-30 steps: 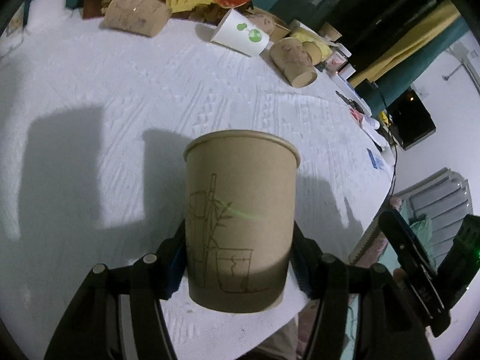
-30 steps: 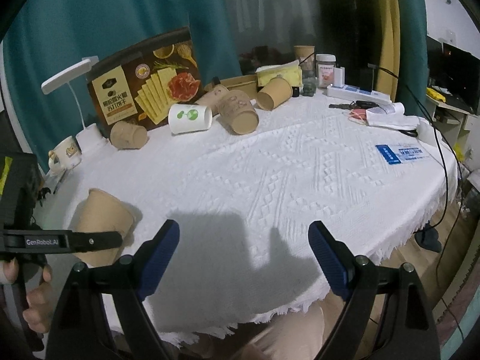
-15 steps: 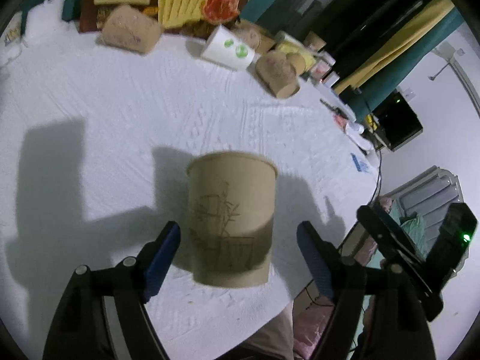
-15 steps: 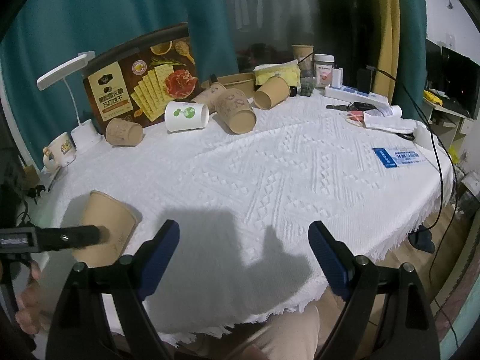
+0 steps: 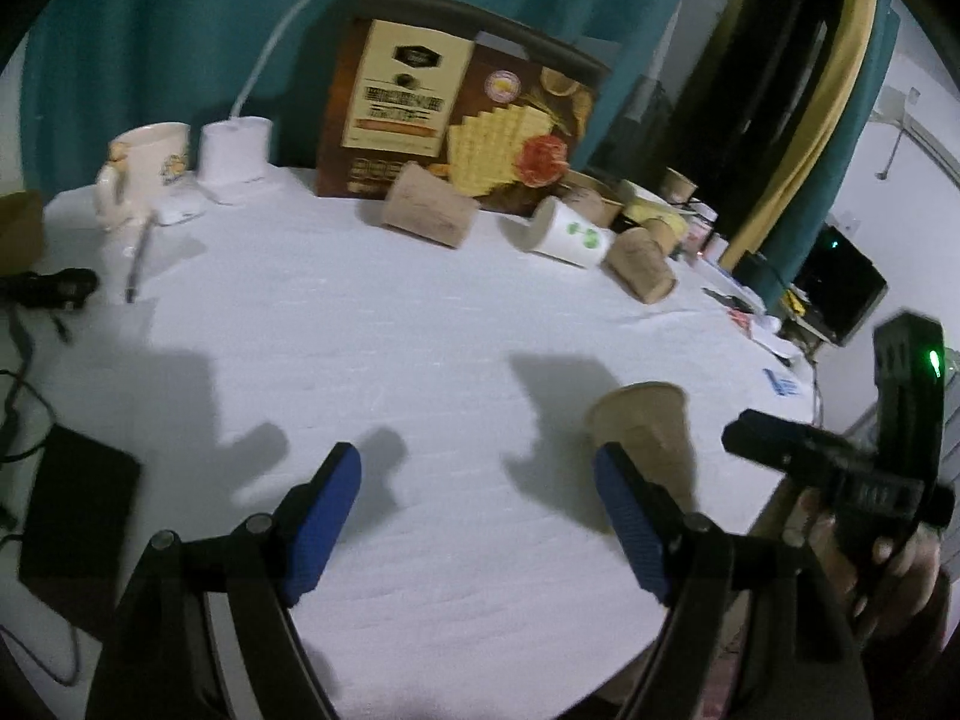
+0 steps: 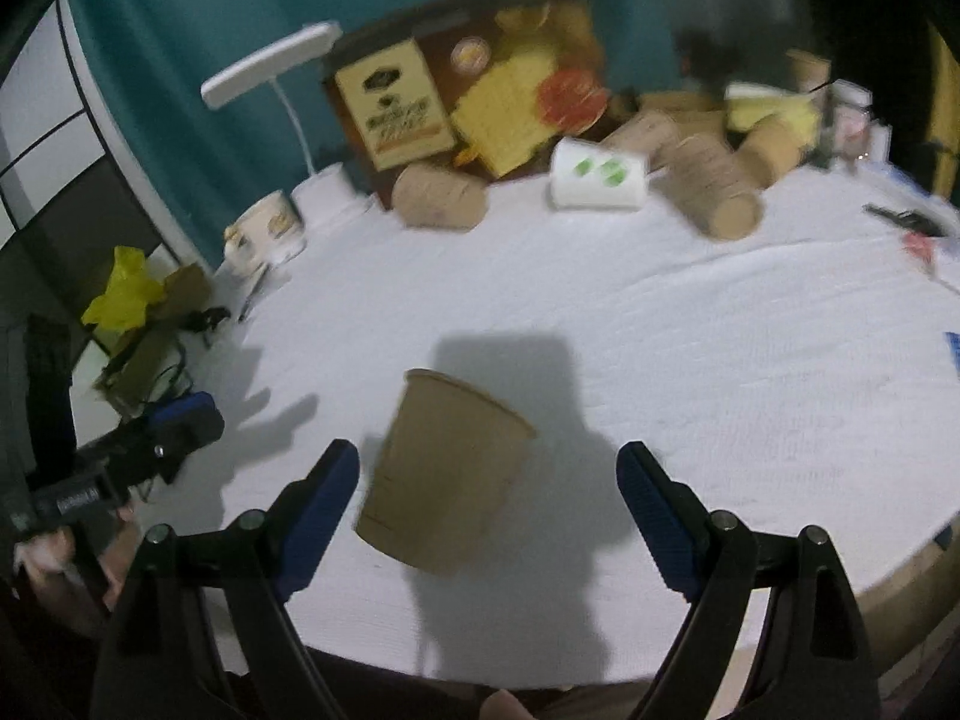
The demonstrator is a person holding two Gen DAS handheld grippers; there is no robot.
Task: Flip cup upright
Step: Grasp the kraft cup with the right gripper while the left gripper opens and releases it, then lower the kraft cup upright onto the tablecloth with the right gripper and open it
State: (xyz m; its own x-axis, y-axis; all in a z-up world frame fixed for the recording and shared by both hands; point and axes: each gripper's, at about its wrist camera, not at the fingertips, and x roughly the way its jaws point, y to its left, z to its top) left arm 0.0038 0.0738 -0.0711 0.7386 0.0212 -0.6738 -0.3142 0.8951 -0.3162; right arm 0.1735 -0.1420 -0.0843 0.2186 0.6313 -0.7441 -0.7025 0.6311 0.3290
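Note:
The brown paper cup (image 6: pixel 438 480) stands mouth up on the white tablecloth (image 6: pixel 690 360), near the front edge. My right gripper (image 6: pixel 486 450) is open, and the cup sits just ahead of its blue fingers (image 6: pixel 318 498) without touching either pad. In the left wrist view the same cup (image 5: pixel 645 420) shows behind the right-hand finger (image 5: pixel 630 510). The jaws of my left gripper (image 5: pixel 474 456) have just opened and stand open with nothing between them. A hand holds the right gripper's body (image 5: pixel 840 468) at the right edge.
Several cups lie on their sides at the back: a brown cup (image 5: pixel 429 213), a white cup with green dots (image 5: pixel 567 234) and another brown cup (image 5: pixel 642 264). Behind them stands a cracker box (image 5: pixel 456 120), with a mug (image 5: pixel 147 171) and a lamp base (image 5: pixel 234 156) to its left. A black slab (image 5: pixel 78 510) lies front left.
My left gripper has let go of the brown cup, drawn back and swung left, leaving the cup standing. My right gripper has swung left and now faces the cup.

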